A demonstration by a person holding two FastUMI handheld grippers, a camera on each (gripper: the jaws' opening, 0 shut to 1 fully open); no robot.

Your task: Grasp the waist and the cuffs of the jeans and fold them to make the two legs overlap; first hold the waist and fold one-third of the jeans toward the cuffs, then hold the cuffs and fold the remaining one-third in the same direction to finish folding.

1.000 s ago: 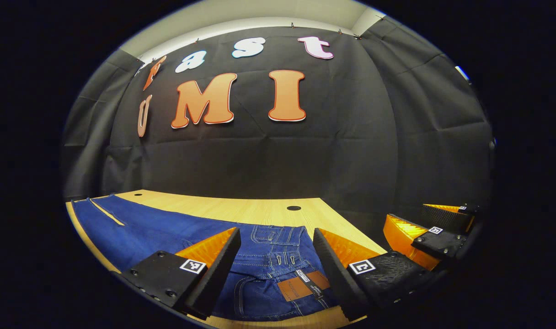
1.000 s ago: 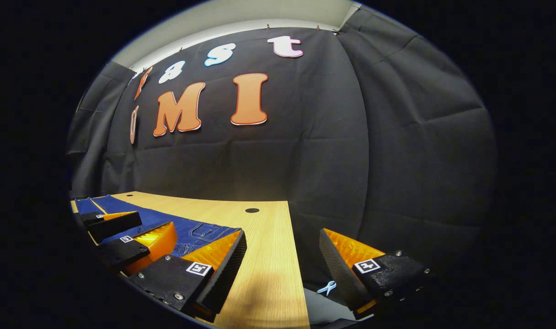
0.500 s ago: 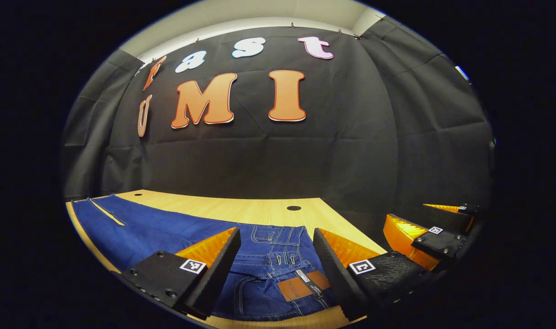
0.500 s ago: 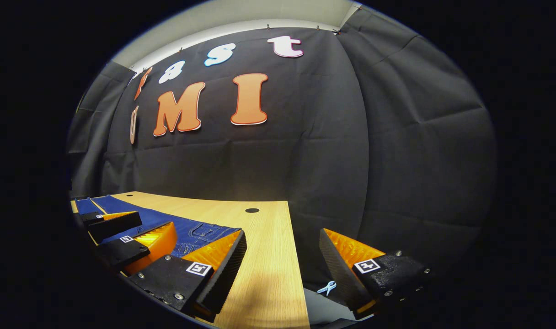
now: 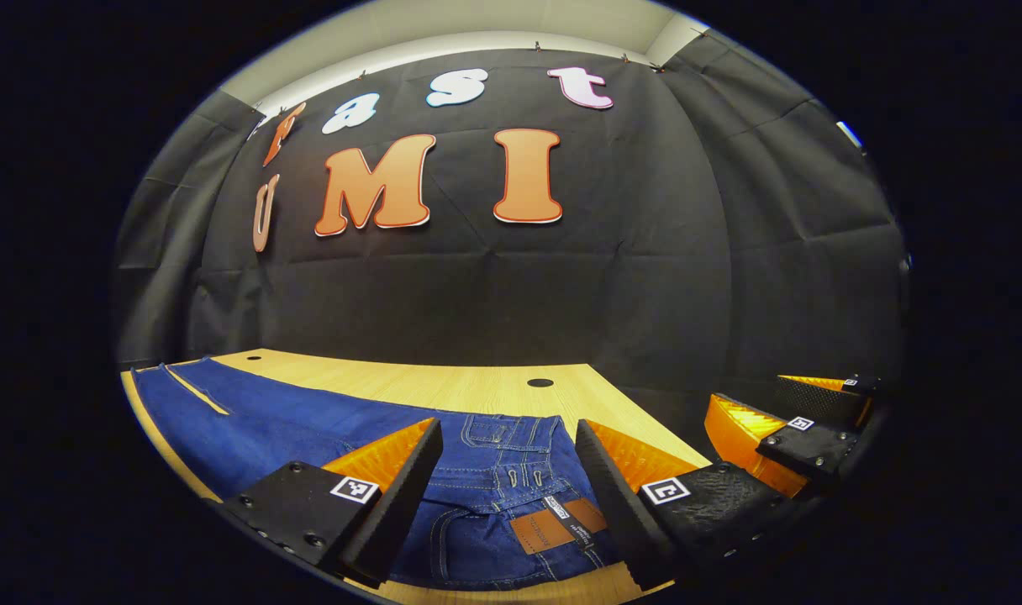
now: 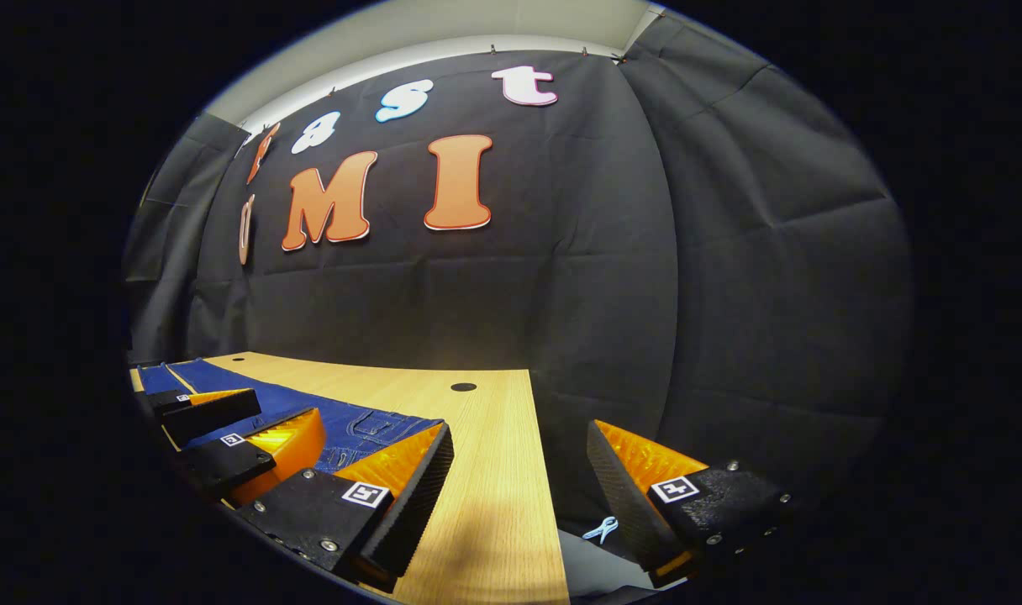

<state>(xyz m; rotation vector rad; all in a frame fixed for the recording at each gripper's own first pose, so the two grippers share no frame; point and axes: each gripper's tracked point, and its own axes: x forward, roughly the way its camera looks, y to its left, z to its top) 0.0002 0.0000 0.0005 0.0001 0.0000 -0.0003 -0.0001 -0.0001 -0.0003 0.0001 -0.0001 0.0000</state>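
Nothing has moved over the last second: both grippers and the jeans sit exactly where they were.

In the left gripper view, the blue jeans [image 5: 309, 420] lie flat on a light wooden table [image 5: 477, 388], the legs stretching away to the far left and the waist close to the camera with a brown leather patch [image 5: 543, 531] showing. The left gripper [image 5: 504, 466] is held low and nearly level over the waistband, pointing toward the back wall. Its two black fingers with orange backs are spread wide apart, one on each side of the waist, gripping nothing. Off to the right, past the table's edge, the right gripper [image 5: 792, 424] is held at about the same height, fingers also apart.

In the right gripper view, the left gripper [image 6: 225, 428] appears at far left over the jeans [image 6: 355, 424]. The right gripper [image 6: 515, 483] is low and level, its fingers spread wide: the left finger [image 6: 402, 496] sits over the table [image 6: 486, 504] just beside the waist, and the right finger [image 6: 637, 496] hangs beyond the table's right edge. A small pale blue clip [image 6: 600, 529] lies below, off the table.
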